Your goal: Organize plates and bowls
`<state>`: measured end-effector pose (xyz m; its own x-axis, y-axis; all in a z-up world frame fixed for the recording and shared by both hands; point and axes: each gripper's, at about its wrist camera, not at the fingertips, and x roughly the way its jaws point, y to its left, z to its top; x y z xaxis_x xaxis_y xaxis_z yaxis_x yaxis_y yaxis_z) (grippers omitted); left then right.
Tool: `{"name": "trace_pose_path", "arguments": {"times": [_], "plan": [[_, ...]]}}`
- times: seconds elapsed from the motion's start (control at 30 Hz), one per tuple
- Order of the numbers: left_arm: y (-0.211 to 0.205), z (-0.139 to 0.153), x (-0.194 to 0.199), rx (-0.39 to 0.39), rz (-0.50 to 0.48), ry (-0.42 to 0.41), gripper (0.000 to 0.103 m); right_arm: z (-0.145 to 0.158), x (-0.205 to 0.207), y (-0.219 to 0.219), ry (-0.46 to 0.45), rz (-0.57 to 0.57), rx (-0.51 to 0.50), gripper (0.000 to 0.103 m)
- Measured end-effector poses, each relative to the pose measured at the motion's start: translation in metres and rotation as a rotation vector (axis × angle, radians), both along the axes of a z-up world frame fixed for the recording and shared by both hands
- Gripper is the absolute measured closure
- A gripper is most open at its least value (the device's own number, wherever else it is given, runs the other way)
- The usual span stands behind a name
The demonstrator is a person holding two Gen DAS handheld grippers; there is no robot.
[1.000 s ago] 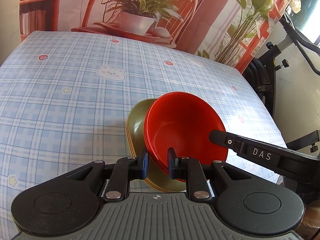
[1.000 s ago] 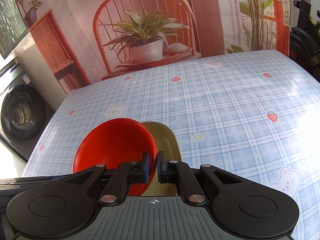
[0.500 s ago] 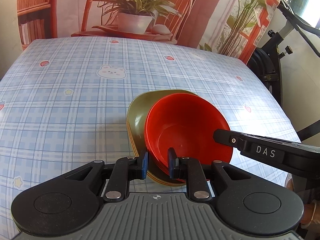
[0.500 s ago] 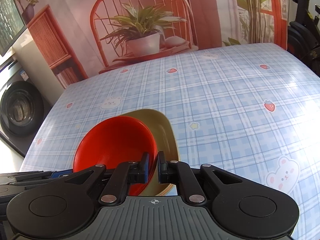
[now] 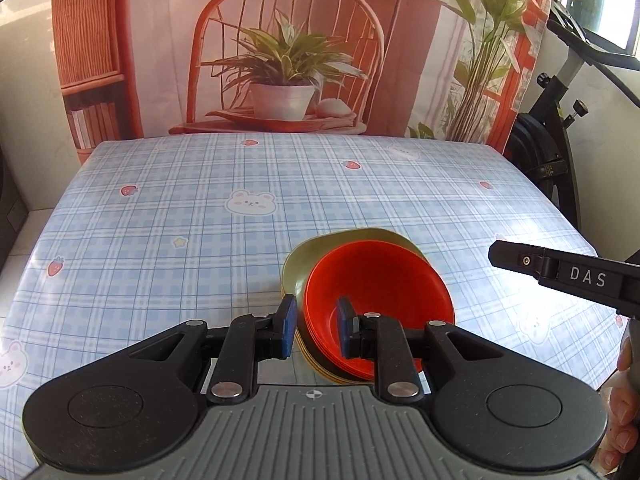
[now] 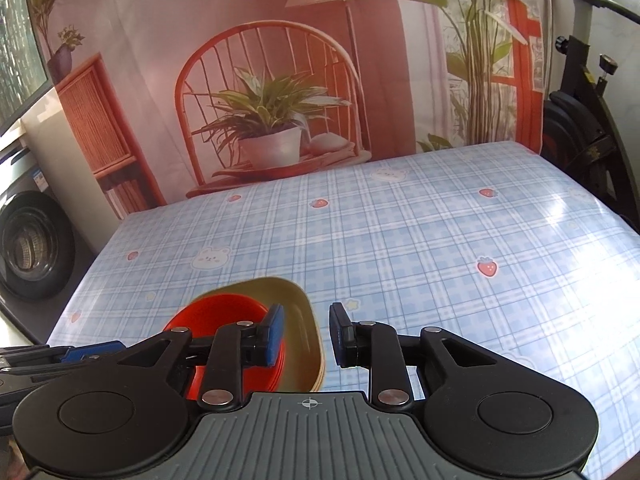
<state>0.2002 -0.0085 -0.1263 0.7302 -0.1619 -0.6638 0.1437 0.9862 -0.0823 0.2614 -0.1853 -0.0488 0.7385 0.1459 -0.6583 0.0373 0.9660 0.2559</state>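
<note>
While the red bowls (image 5: 378,292) are sitting nested inside the olive-green plates (image 5: 298,268) as one stack near the front edge of the table (image 5: 168,216), both grippers are hanging close around that stack. The left gripper (image 5: 317,327) is straddling the near rim of the stack, one blue pad outside the green plates and the other inside the top red bowl; the jaws are standing narrowly apart with the rims between them, and the pads seem to be pressing on the stack. The right gripper (image 6: 307,334) has just been opening its jaws; they are now standing clearly apart with the edge of the green plates (image 6: 298,312) showing in the gap, neither pad touching it, and the red bowls (image 6: 216,316) are lying behind its left finger. In the left wrist view the right gripper's finger (image 5: 560,274) is reaching in from the right, away from the stack. A blue checked cloth with bears and strawberries is covering the table, and a backdrop (image 5: 288,48) printed with a chair and potted plant is hanging behind it.
</note>
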Motion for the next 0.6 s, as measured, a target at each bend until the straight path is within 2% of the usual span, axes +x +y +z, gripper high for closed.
{"name": "trace_pose_path", "arguments": {"times": [0.13, 0.2, 0.23, 0.3, 0.33, 0.4, 0.43, 0.47, 0.5, 0.53, 0.6], "plan": [[0.0, 0.033, -0.025, 0.013, 0.023, -0.083, 0.081, 0.03, -0.014, -0.013, -0.074, -0.02, -0.02, 0.069], [-0.003, 0.053, -0.041, 0.028, 0.024, -0.142, 0.079, 0.048, -0.023, -0.019, -0.119, -0.01, -0.029, 0.055], [-0.006, 0.063, -0.05, 0.038, 0.026, -0.173, 0.077, 0.058, -0.03, -0.022, -0.146, -0.003, -0.037, 0.053], [-0.009, 0.08, -0.065, 0.046, 0.03, -0.225, 0.061, 0.076, -0.043, -0.025, -0.201, 0.0, -0.054, 0.045], [-0.011, 0.091, -0.077, 0.053, 0.032, -0.262, 0.057, 0.083, -0.048, -0.026, -0.219, 0.002, -0.057, 0.042], [-0.013, 0.108, -0.096, 0.064, 0.054, -0.32, 0.034, 0.101, -0.063, -0.03, -0.262, 0.011, -0.047, 0.027], [-0.013, 0.116, -0.105, 0.065, 0.069, -0.348, 0.029, 0.111, -0.07, -0.031, -0.289, 0.02, -0.037, 0.022], [-0.012, 0.124, -0.115, 0.061, 0.087, -0.374, 0.021, 0.118, -0.076, -0.032, -0.305, 0.026, -0.032, 0.009], [-0.011, 0.132, -0.125, 0.051, 0.101, -0.399, 0.015, 0.128, -0.086, -0.033, -0.33, 0.033, -0.029, 0.004], [-0.01, 0.139, -0.134, 0.039, 0.11, -0.425, 0.013, 0.137, -0.094, -0.033, -0.353, 0.041, -0.029, 0.0], [-0.008, 0.15, -0.15, 0.022, 0.117, -0.472, 0.007, 0.151, -0.107, -0.031, -0.385, 0.056, -0.042, 0.0]]}}
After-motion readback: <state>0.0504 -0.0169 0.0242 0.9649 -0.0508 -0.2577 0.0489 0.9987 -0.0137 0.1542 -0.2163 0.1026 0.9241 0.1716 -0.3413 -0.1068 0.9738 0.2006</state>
